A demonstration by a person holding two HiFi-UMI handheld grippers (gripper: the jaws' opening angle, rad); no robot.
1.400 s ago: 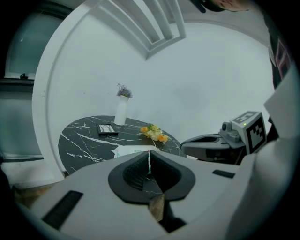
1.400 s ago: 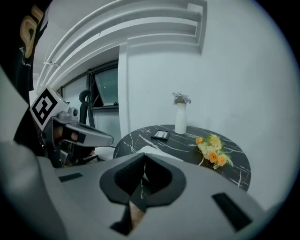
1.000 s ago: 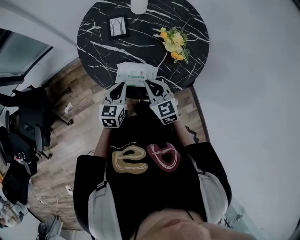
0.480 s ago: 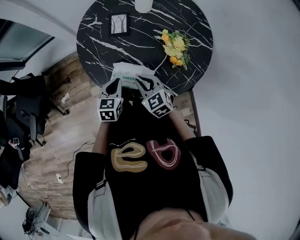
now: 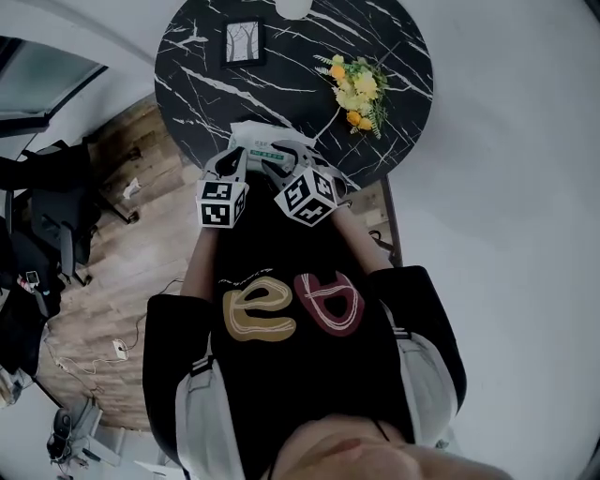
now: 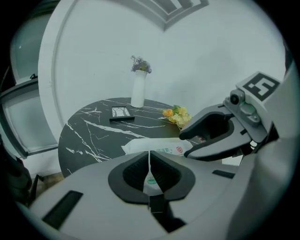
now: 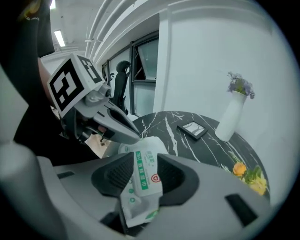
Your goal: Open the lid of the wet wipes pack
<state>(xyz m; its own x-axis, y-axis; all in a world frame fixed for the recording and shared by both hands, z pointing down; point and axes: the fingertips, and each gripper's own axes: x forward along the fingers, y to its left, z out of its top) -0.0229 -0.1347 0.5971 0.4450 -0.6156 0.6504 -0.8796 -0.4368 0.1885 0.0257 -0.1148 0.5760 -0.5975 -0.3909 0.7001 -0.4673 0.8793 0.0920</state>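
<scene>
The white wet wipes pack with a green label lies at the near edge of the black marble table. My left gripper is shut on the pack's thin near-left seam, which stands pinched between its pads. My right gripper is tilted toward the left one; its jaws are opening, and the pack's label end sits between the spread pads. In the left gripper view the right gripper hangs over the pack. The left gripper shows in the right gripper view.
Further back on the table are a yellow flower bunch, a small picture frame and a white vase. A wooden floor and dark office chairs lie to the left, and a white wall lies to the right.
Both grippers have sunk and closed in on the pack's near edge. The right gripper has rolled toward the left one and its jaws have spread.
</scene>
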